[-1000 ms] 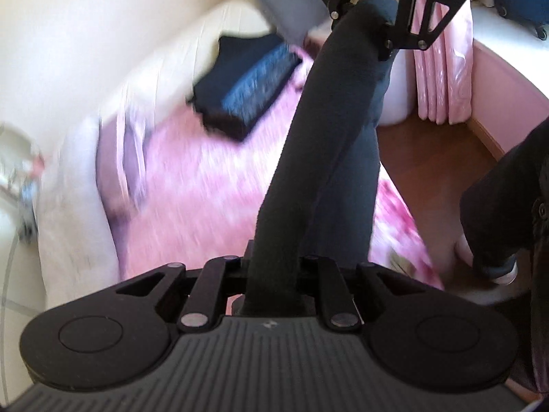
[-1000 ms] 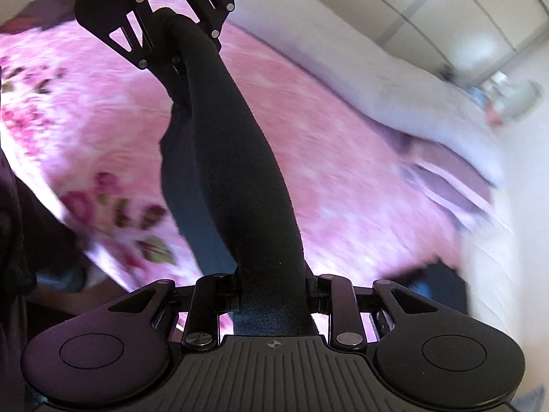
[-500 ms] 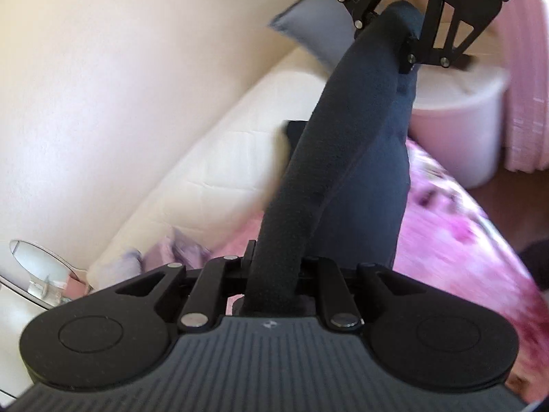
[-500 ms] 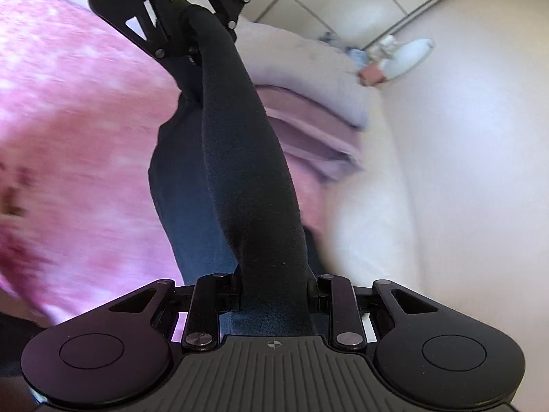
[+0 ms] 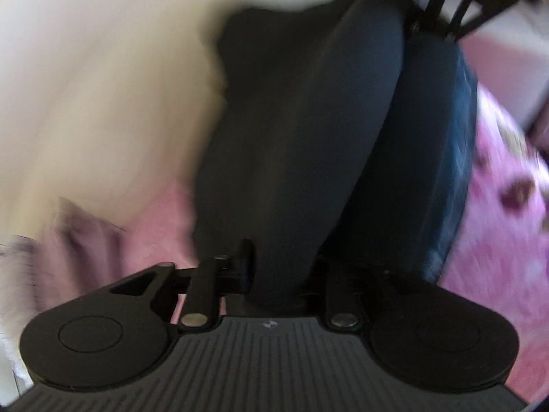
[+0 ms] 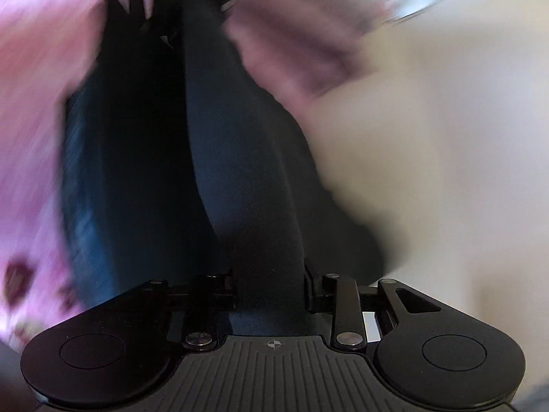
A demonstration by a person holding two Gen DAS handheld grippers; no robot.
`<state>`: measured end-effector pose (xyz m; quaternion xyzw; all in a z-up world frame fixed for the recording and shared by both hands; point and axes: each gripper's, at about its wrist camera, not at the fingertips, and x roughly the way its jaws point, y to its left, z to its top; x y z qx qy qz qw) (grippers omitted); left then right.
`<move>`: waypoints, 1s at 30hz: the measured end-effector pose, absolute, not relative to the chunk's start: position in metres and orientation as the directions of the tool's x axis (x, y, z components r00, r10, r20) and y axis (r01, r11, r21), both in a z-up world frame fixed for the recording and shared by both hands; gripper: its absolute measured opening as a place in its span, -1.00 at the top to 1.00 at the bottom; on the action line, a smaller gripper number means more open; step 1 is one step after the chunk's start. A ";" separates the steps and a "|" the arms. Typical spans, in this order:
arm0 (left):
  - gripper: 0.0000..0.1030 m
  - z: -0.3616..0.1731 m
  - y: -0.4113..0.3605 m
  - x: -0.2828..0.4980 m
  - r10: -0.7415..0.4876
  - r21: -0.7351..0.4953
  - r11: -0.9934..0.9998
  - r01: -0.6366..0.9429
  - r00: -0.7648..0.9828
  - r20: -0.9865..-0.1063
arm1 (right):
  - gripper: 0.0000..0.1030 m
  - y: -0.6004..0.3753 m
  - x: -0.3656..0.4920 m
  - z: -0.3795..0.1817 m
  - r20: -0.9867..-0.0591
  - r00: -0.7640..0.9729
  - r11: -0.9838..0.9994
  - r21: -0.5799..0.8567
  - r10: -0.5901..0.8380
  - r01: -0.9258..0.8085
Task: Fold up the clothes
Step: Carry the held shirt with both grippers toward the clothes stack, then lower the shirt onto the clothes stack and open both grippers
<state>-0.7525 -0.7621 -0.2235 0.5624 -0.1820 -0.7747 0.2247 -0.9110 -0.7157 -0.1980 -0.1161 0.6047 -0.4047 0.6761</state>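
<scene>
A dark rolled-up garment [image 5: 302, 137] stretches between my two grippers, low over a dark blue folded pile [image 5: 442, 144] on the bed. My left gripper [image 5: 284, 267] has one end between its fingers, and its jaws are opening with the cloth still filling the gap. The right gripper [image 6: 271, 285] has the other end [image 6: 254, 189]; its jaws are opening too, and the pads still touch the fabric. Each gripper shows at the top of the other's view: the right gripper [image 5: 453, 3] and the left gripper [image 6: 161, 10]. Both views are heavily blurred.
A pink floral bedspread [image 5: 507, 226] lies beside the pile. A cream padded headboard or wall [image 5: 103, 86] fills the far side. Mauve folded bedding [image 6: 298, 44] sits by the headboard. A white bin [image 5: 507, 68] stands past the bed.
Both grippers swept quickly across the bed toward the headboard and dropped, carrying the garment onto the dark blue pile. The jaws of both have widened slightly.
</scene>
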 end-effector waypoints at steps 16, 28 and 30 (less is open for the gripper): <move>0.70 -0.221 -0.724 -0.718 -0.668 0.665 -0.737 0.120 -0.284 -0.688 | 0.36 -0.683 -0.914 -0.192 -0.703 -0.083 0.538 -0.610 -0.707 0.582; 0.69 -0.216 -0.718 -0.713 -0.680 0.660 -0.733 0.165 -0.221 -0.699 | 0.24 -0.665 -0.893 -0.209 -0.658 -0.157 0.452 -0.652 -0.737 0.609; 0.72 -0.216 -0.722 -0.712 -0.676 0.652 -0.737 0.175 -0.201 -0.709 | 0.22 -0.666 -0.891 -0.211 -0.651 -0.165 0.437 -0.654 -0.741 0.618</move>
